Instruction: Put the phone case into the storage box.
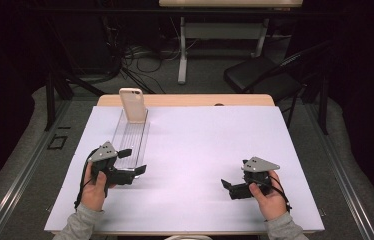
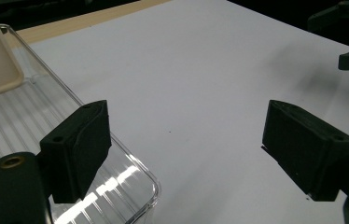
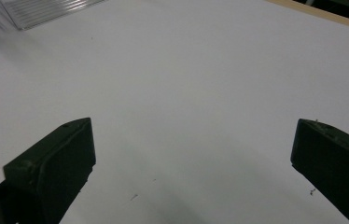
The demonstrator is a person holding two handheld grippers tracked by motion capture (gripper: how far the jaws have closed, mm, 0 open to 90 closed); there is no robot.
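From the high view I see my left tongs [image 1: 132, 161] spread wide at the near end of a clear ribbed plastic tray [image 1: 131, 135] on the white-covered bench [image 1: 200, 145], a beige phone case [image 1: 133, 105] standing upright at the tray's far end, and my right tongs [image 1: 228, 187] well apart over bare bench. In the left gripper view, the jaws stand open, one over the tray's rounded near corner [image 2: 130, 186], gripping nothing. In the right gripper view, my jaws are spread over empty white surface, the tray's [image 3: 46, 11] edge far off.

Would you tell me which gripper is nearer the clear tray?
Left. The left gripper sits at the clear tray's near end; the right gripper rests far across the sheet.
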